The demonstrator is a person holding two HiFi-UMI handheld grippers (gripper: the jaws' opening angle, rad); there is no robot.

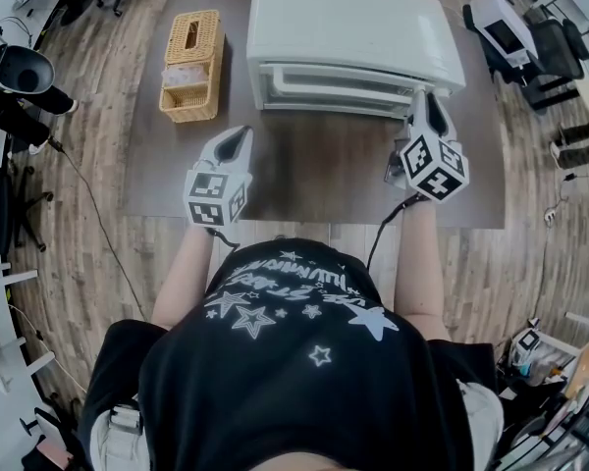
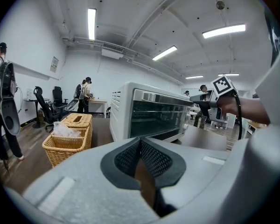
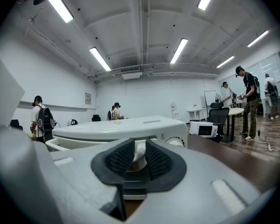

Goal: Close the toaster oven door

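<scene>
Had the toaster oven (image 1: 348,27) door handle (image 1: 339,85) pinched

My right gripper (image 1: 420,106) was clamped narrow on its right end; left gripper (image 1: 243,133) was pressed together, empty, above the table (image 1: 314,180).

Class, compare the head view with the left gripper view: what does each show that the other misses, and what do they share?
Only the head view: the flat white top of the toaster oven, the marker cube on the left gripper, the person's star-printed black shirt. Only the left gripper view: the oven's glass door face-on, ceiling lights, people standing behind. Both: the oven, the wicker basket, and the right gripper at the right end of the oven's front.
</scene>
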